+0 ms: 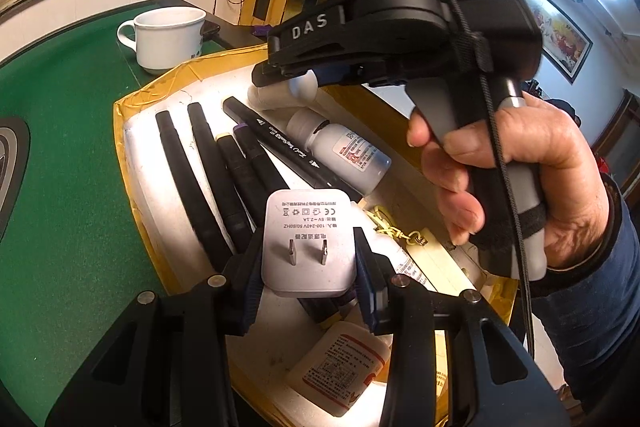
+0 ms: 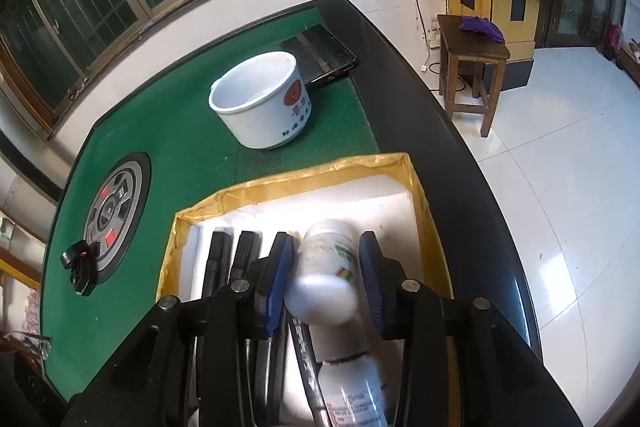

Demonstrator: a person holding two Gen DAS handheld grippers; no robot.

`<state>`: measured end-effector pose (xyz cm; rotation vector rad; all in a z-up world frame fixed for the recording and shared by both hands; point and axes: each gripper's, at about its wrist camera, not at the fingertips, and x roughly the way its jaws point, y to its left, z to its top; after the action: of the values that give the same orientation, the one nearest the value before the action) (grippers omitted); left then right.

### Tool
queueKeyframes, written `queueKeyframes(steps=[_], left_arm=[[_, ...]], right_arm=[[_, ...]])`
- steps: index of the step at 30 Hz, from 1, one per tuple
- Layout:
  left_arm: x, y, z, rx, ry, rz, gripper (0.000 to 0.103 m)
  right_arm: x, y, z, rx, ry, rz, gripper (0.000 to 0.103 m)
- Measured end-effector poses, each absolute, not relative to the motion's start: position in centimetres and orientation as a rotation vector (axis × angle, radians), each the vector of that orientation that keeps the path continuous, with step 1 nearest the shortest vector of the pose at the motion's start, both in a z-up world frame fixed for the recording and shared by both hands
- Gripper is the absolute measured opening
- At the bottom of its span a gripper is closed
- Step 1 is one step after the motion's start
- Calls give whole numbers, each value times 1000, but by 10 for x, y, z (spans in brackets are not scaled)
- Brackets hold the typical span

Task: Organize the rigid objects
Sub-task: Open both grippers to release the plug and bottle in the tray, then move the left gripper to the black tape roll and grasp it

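Observation:
My left gripper [image 1: 309, 269] is shut on a white plug adapter [image 1: 308, 241], prongs facing the camera, held above a yellow-rimmed box [image 1: 132, 99]. The box holds several black markers [image 1: 200, 171] and white bottles [image 1: 344, 151]. My right gripper [image 2: 325, 283] hangs over the far end of the same box [image 2: 320, 167]; it also shows in the left wrist view [image 1: 304, 83]. Its jaws stand around a white bottle [image 2: 326, 283]. The left pad touches the bottle; a small gap shows at the right pad. Markers [image 2: 224, 259] lie to its left.
A white mug [image 2: 260, 99] stands on the green felt table [image 2: 180, 155] beyond the box, with a dark tablet [image 2: 324, 55] behind it. A round control panel [image 2: 116, 215] and a black key fob [image 2: 80, 267] are at the left. A wooden stool [image 2: 472, 47] stands off the table's right edge.

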<state>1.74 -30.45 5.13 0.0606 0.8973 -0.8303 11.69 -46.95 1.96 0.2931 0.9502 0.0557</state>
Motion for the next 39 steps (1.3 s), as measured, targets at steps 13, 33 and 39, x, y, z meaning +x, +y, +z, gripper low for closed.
queueKeyframes(steps=[13, 33, 39], left_arm=[[17, -292, 64, -23, 841, -838, 63], [13, -179, 110, -71, 708, -699, 63], [37, -89, 109, -119, 718, -476, 76]], right_arm=[[20, -478, 46, 513, 791, 184, 41], [-29, -400, 65, 461, 706, 332, 45], [-18, -339, 55, 363, 757, 456, 49]])
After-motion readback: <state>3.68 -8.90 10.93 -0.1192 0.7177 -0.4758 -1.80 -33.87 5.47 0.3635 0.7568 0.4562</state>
